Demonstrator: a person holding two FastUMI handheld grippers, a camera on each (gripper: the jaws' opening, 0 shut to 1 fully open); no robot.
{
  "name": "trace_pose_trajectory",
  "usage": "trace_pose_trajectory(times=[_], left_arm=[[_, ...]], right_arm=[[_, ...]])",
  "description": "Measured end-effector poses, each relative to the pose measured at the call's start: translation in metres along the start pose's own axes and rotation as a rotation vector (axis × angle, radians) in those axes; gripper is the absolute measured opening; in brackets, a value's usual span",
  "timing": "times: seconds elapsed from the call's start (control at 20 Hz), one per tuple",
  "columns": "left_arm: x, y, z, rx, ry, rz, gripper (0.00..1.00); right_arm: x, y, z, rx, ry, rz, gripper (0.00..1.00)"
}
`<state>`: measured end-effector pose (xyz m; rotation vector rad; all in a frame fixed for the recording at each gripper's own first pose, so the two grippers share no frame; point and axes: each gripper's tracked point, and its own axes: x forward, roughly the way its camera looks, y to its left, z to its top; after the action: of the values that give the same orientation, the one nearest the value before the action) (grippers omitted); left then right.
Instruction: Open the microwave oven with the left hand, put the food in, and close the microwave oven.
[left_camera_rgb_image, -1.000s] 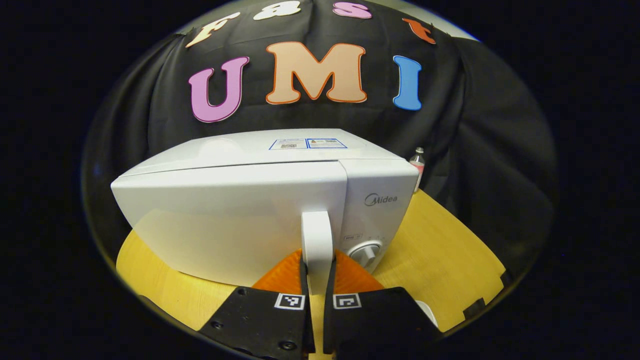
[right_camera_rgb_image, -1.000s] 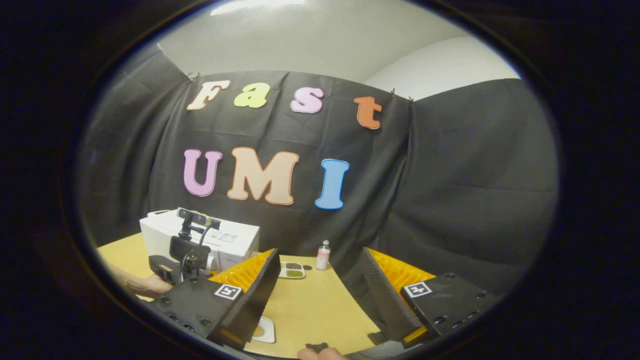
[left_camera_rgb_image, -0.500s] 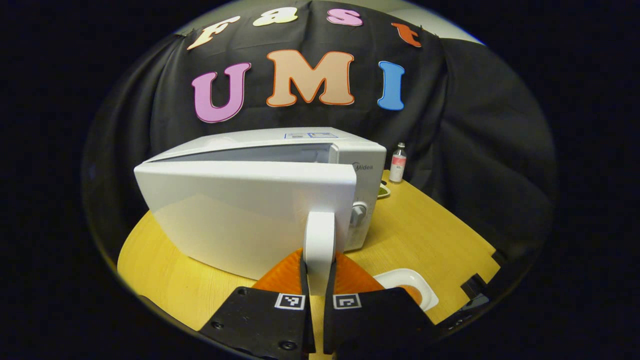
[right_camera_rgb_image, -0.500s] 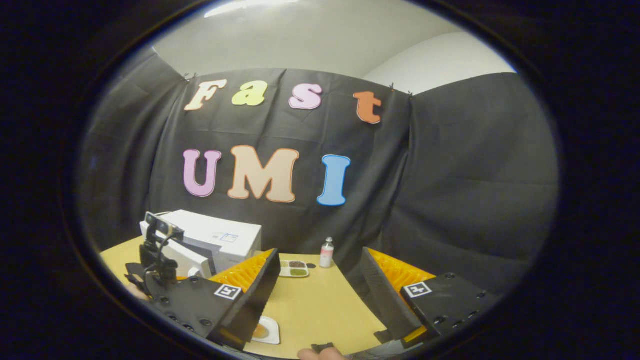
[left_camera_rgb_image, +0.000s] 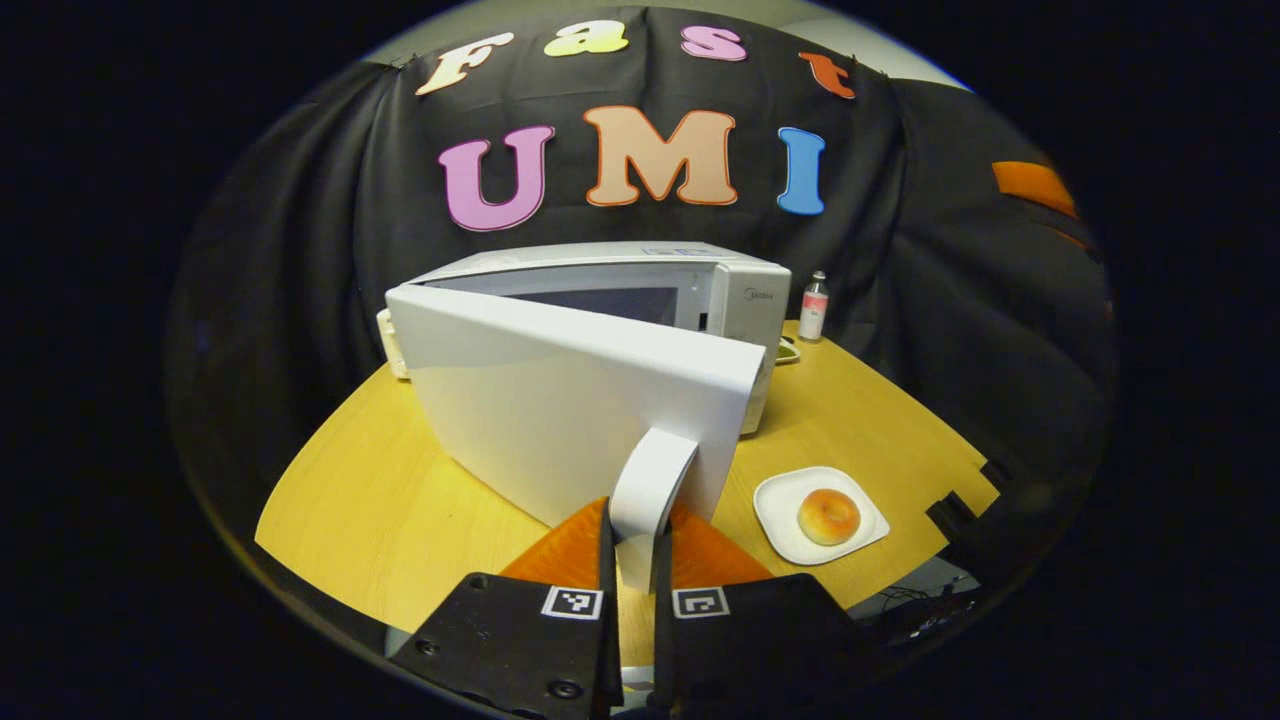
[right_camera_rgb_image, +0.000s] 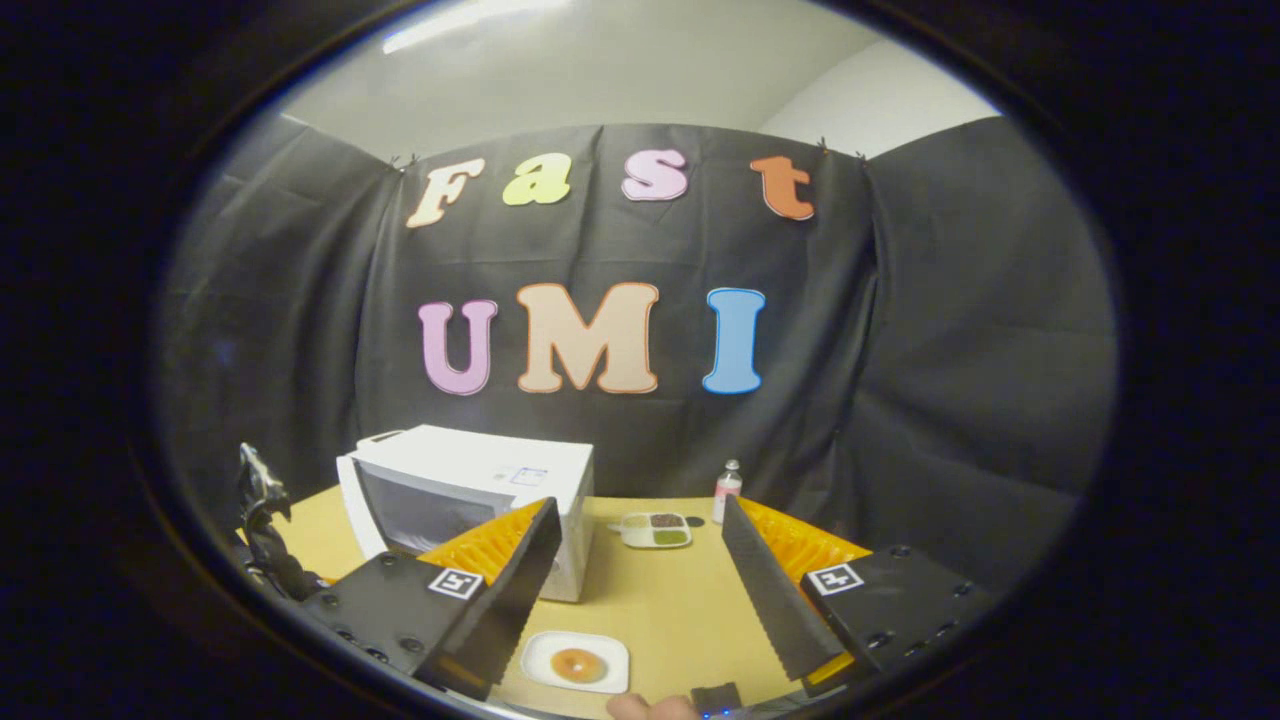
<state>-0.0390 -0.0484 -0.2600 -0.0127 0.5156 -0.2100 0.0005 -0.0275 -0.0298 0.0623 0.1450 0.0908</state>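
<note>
Left gripper (left_camera_rgb_image: 632, 560): jaws clamped on door handle (left_camera_rgb_image: 650, 480) of microwave (left_camera_rgb_image: 740, 300); door (left_camera_rgb_image: 560, 400) ajar, screening the cavity. Right gripper (right_camera_rgb_image: 640, 580): jaws apart, empty. Counter (left_camera_rgb_image: 380, 500): bun, apparently, on plate (left_camera_rgb_image: 775, 505) at 3 o'clock of handle; bottle (left_camera_rgb_image: 815, 305) and divided dish (right_camera_rgb_image: 655, 529) behind.

Your open microwave door (left_camera_rgb_image: 560, 400) hides most of the oven cavity in the left gripper view. The handle's (left_camera_rgb_image: 648, 485) lower end sinks between your left tongs (left_camera_rgb_image: 632, 560), out of sight. In the right gripper view, your left-hand rig (right_camera_rgb_image: 262, 530) is cut off at the edge. The small tray (right_camera_rgb_image: 655, 529) on the desk (right_camera_rgb_image: 650, 600) holds contents too small to identify, and the bottle's (right_camera_rgb_image: 727, 488) label is unreadable.
</note>
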Motion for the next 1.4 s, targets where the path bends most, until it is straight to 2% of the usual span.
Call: trace_pose_trajectory(times=[0.15, 0.35, 0.45, 0.5, 0.7, 0.9, 1.1, 1.15, 1.2, 1.25, 1.35, 1.4], left_arm=[[-0.022, 0.026, -0.012, -0.011, 0.007, 0.044, 0.11], [-0.052, 0.074, -0.026, -0.039, 0.014, 0.151, 0.14], [-0.066, 0.102, -0.033, -0.063, 0.018, 0.207, 0.11], [-0.072, 0.116, -0.037, -0.075, 0.020, 0.227, 0.11], [-0.089, 0.153, -0.043, -0.104, 0.000, 0.219, 0.10], [-0.099, 0.175, -0.046, -0.123, -0.012, 0.163, 0.10], [-0.103, 0.193, -0.047, -0.133, -0.024, 0.152, 0.17], [-0.108, 0.197, -0.049, -0.137, -0.027, 0.157, 0.20], [-0.110, 0.200, -0.049, -0.143, -0.024, 0.161, 0.23], [-0.111, 0.207, -0.052, -0.148, -0.016, 0.179, 0.34], [-0.126, 0.216, -0.047, -0.133, -0.028, 0.209, 0.76], [-0.134, 0.216, -0.043, -0.120, -0.038, 0.214, 0.86]], right_arm=[[0.003, 0.010, 0.002, -0.021, -0.014, 0.018, 0.97], [0.002, 0.028, 0.008, -0.040, -0.039, 0.040, 0.97], [0.000, 0.039, 0.006, -0.045, -0.039, 0.052, 0.96], [-0.002, 0.043, 0.008, -0.034, -0.041, 0.058, 1.00], [-0.004, 0.053, 0.006, -0.028, -0.034, 0.045, 0.97], [-0.012, 0.057, 0.007, -0.071, -0.050, 0.024, 0.97], [-0.015, 0.064, -0.002, -0.120, -0.044, 0.016, 0.97], [-0.015, 0.067, -0.006, -0.123, -0.039, 0.021, 1.00], [-0.015, 0.069, -0.009, -0.121, -0.033, 0.028, 0.97], [-0.013, 0.070, -0.012, -0.115, -0.029, 0.030, 0.97], [-0.011, 0.069, -0.017, -0.096, -0.020, 0.032, 0.97], [-0.009, 0.069, -0.020, -0.085, -0.017, 0.032, 0.97]])
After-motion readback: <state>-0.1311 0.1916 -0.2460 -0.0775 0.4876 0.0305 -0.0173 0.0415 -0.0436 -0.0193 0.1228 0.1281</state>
